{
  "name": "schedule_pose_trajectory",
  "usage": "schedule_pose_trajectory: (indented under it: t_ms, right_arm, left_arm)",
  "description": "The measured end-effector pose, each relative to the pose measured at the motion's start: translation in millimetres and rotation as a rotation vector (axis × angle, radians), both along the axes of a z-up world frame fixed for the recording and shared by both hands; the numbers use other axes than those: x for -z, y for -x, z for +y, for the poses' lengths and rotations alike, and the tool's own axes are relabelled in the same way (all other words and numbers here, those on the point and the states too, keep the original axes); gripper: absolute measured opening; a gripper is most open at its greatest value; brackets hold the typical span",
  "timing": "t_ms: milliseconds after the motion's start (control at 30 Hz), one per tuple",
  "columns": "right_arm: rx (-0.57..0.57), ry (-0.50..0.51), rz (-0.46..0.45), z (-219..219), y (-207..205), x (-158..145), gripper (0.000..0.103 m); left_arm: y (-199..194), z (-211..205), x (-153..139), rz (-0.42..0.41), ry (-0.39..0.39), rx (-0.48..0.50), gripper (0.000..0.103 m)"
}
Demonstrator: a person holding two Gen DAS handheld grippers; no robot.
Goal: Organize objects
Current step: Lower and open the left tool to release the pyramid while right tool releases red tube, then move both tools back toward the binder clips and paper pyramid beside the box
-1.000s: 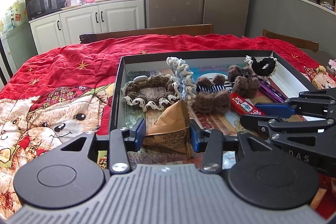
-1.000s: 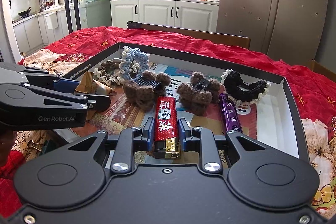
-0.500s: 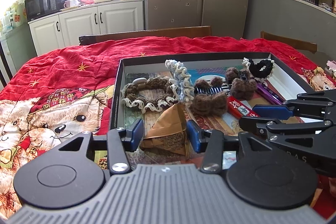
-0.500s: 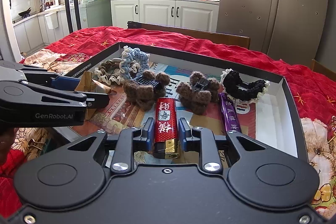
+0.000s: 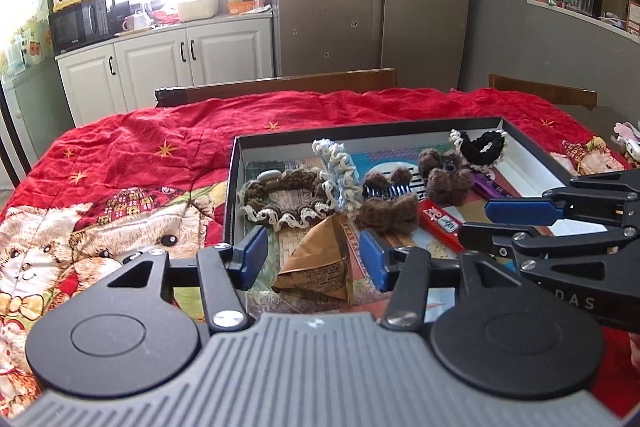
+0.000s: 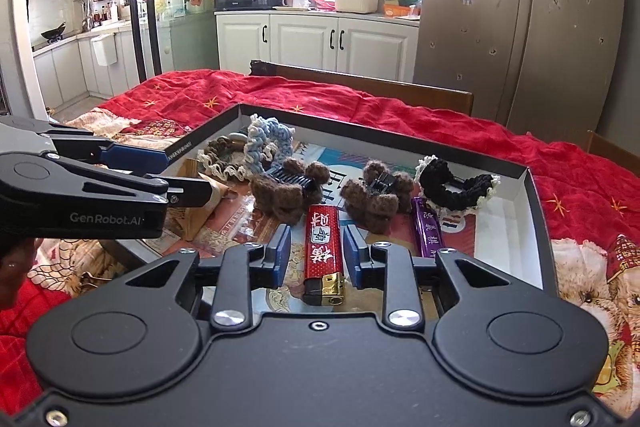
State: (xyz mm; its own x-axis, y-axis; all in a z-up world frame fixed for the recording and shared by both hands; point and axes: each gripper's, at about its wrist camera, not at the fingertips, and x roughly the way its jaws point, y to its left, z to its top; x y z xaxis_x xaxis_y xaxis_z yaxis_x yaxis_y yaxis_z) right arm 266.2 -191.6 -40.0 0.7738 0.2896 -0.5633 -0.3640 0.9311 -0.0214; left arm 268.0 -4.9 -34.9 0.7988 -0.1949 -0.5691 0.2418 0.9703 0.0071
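A black shallow box (image 5: 236, 187) lies on the red blanket with small things inside. A brown triangular paper packet (image 5: 316, 267) rests on the box floor between the blue pads of my left gripper (image 5: 310, 247). Its jaws are opening and stand clear of the packet on both sides. In the right wrist view a red lighter (image 6: 322, 247) lies flat between the pads of my right gripper (image 6: 316, 247). Those jaws are opening too, with a narrow gap on each side. The right gripper (image 5: 476, 221) also shows at the right edge of the left wrist view.
Inside the box are a brown scrunchie (image 5: 280, 195), a blue scrunchie (image 5: 340, 171), two brown fuzzy hair clips (image 5: 386, 207), a black scrunchie (image 5: 482, 147) and a purple lighter (image 6: 428, 231). Wooden chair backs (image 5: 280, 87) stand behind the table. The left gripper (image 6: 188, 174) crosses the box's left side.
The left jaws have spread off the brown packet, which now rests free. The right jaws have widened slightly around the red lighter. Neither hand has shifted.
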Motion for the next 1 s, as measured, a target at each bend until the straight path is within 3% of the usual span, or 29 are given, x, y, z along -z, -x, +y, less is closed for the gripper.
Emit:
schedule_pose_trajectory:
  t_ms: [533,1000]
  right_arm:
    - [-0.008,-0.062,-0.044,-17.6,43.5,-38.1,0.041]
    - [-0.056,-0.074,-0.038,-28.4,98.7,-44.8,0.050]
  left_arm:
    - [42.0,13.7,-33.4,-0.061,-0.006,0.030,0.073]
    - [88.2,25.2,-34.0,-0.065,-0.040,0.091,0.075]
